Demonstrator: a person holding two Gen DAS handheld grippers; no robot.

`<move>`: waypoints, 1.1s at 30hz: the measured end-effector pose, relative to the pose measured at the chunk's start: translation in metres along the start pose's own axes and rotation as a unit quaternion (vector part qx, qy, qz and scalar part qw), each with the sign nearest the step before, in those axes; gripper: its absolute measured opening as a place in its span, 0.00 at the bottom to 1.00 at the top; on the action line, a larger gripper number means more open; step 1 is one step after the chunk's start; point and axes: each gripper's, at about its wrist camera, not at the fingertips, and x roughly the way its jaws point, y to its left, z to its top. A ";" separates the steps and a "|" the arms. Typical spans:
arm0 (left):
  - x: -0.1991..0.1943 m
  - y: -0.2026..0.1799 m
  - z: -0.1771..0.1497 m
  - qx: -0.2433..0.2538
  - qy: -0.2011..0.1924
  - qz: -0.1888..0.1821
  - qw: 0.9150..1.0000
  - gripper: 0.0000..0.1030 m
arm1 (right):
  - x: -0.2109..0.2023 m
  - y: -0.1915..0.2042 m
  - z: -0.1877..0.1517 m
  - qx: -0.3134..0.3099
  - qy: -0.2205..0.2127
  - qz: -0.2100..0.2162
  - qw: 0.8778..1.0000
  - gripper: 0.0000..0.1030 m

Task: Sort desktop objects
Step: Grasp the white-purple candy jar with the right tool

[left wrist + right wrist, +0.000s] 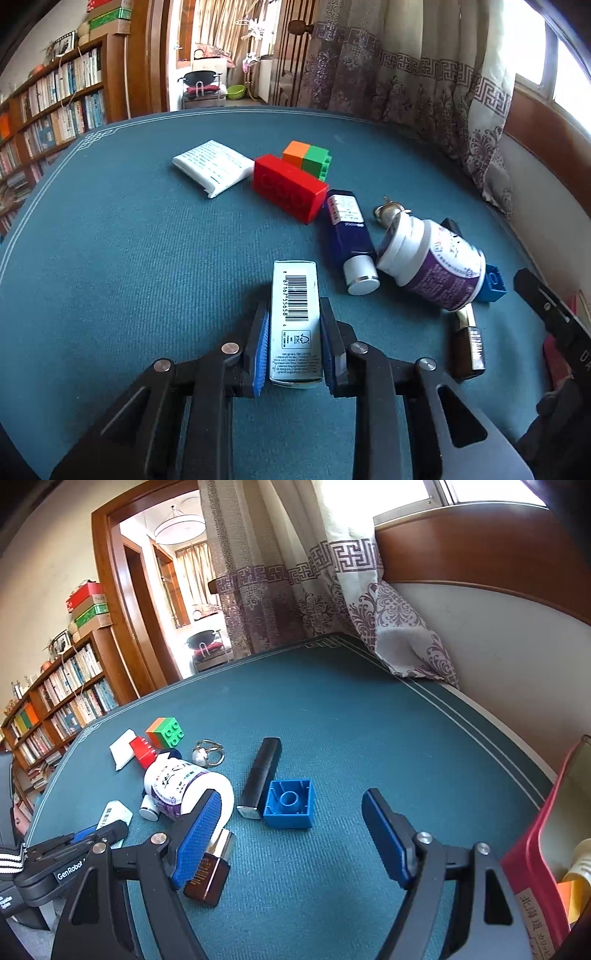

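My left gripper is shut on a pale box with a barcode, held just above the teal table. That box also shows in the right wrist view. My right gripper is open and empty, low over the table. A blue brick lies between and just beyond its fingertips. A brown bottle with a silver cap lies by its left finger. A white jar with a purple label lies on its side further left.
A black tube, a ring, a navy bottle, a red block, an orange-green brick and a white packet lie on the table. A red bin stands at the right.
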 end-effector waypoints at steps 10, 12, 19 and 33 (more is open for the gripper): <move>-0.001 0.007 0.004 -0.019 -0.006 0.005 1.000 0.25 | 0.010 0.030 0.006 -0.063 0.043 0.075 0.994 0.79; -0.001 0.007 0.005 -0.021 -0.006 0.004 1.000 0.25 | 0.012 0.043 0.012 -0.091 0.051 0.085 0.991 0.79; 0.000 0.009 0.005 -0.026 -0.006 0.005 1.000 0.25 | 0.046 0.060 0.033 -0.143 0.088 0.132 0.977 0.79; 0.003 0.013 0.005 -0.036 -0.001 0.006 0.999 0.25 | 0.080 0.092 0.024 -0.223 0.138 0.175 0.949 0.79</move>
